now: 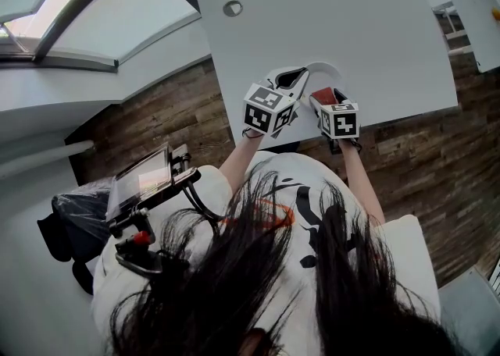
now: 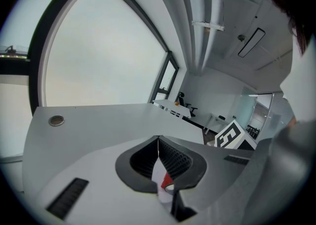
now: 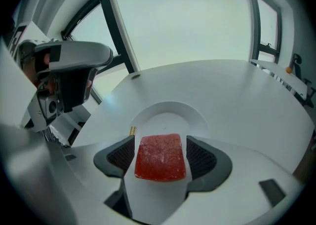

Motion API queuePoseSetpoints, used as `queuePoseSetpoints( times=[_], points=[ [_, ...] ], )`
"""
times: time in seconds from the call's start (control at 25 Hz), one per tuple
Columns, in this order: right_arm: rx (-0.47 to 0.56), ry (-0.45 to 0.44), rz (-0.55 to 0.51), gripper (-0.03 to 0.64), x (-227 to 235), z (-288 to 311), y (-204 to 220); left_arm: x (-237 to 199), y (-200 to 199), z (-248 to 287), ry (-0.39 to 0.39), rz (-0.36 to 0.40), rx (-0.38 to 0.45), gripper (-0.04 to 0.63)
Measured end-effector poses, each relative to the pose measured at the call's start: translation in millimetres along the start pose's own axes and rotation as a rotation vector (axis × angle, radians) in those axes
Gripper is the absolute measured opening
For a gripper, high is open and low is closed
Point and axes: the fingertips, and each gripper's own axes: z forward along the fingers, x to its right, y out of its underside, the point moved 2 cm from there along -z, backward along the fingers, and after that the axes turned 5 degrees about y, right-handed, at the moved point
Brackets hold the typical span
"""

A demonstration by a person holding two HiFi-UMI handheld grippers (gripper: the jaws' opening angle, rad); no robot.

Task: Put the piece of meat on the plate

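Your right gripper (image 3: 160, 141) is clamped on the piece of meat (image 3: 160, 159), a red slab held flat between its pads at the lower centre of the right gripper view, with the white plate (image 3: 170, 116) just beyond it. Your left gripper (image 2: 158, 141) has its jaws pressed together, just left of the right one, near the edge of the white worktop (image 1: 336, 26).

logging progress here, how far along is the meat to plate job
Done: the meat is picked up, clamped in the right gripper. In hand: it is held at the near edge of the plate; I can't tell if it touches it. Left to do: set it on the plate and open the jaws. The left gripper is shut and empty.
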Motion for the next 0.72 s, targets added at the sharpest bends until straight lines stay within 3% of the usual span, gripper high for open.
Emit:
queuePoseSetpoints(
  times=[0.12,0.48,0.52,0.56,0.6,0.72],
  points=[
    [0.059,-0.011,0.040,0.328,9,-19,0,19,4,1,-0.007,0.013,0.004,0.006],
    [0.212,-0.108,0.301,0.327,18,-54,-37,29,5,4,-0.003,0.029,-0.004,0.006],
    [0.231,-0.104,0.316,0.317,20,-60,-39,33,5,4,-0.001,0.032,-0.004,0.006],
    [0.249,-0.095,0.329,0.214,23,-67,-40,37,6,4,0.000,0.035,-0.005,0.006],
    [0.266,-0.089,0.340,0.187,25,-73,-41,41,6,4,0.001,0.039,-0.005,0.006],
    [0.300,-0.092,0.359,0.167,28,-95,-33,63,9,0,0.003,0.057,0.000,0.006]
  ],
)
